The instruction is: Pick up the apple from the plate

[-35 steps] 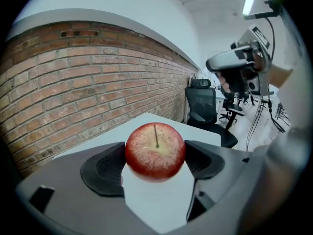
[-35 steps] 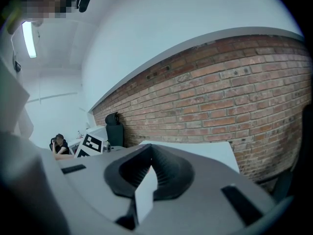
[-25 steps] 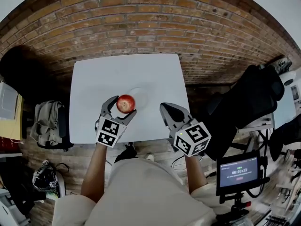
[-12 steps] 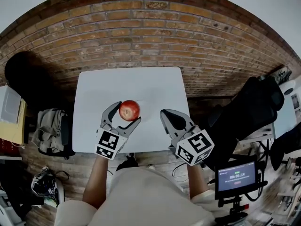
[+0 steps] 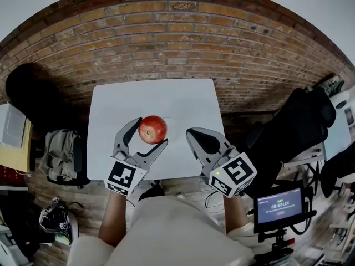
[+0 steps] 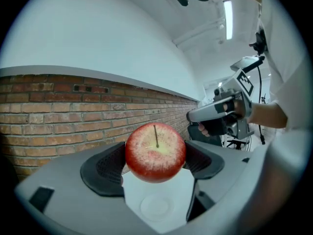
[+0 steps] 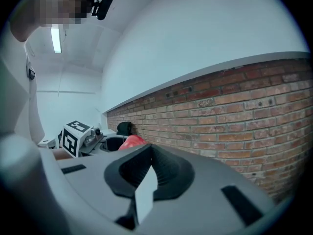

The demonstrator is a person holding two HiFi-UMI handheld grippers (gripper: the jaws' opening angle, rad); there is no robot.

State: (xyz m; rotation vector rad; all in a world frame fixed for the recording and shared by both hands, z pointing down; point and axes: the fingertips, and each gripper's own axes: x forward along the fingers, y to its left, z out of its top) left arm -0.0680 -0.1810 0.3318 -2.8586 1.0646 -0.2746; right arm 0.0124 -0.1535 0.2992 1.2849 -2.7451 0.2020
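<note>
Your left gripper (image 5: 150,132) clamps the apple (image 5: 152,129) over the near half of the white desk (image 5: 150,93), lifted off the plate (image 6: 156,205) below. Your right gripper (image 5: 192,133) hangs just beside it, jaws together and empty. A backpack (image 5: 58,151) lies off the left edge, a black chair (image 5: 294,126) and screen (image 5: 280,204) off the right, and a brick wall (image 5: 177,43) stands behind.

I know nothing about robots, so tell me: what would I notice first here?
A red apple sits clamped between the fingers of the left gripper, in the air above a clear plate on the white table. Beside it, the right gripper hangs empty with its fingers together, and a brick wall fills the background.
</note>
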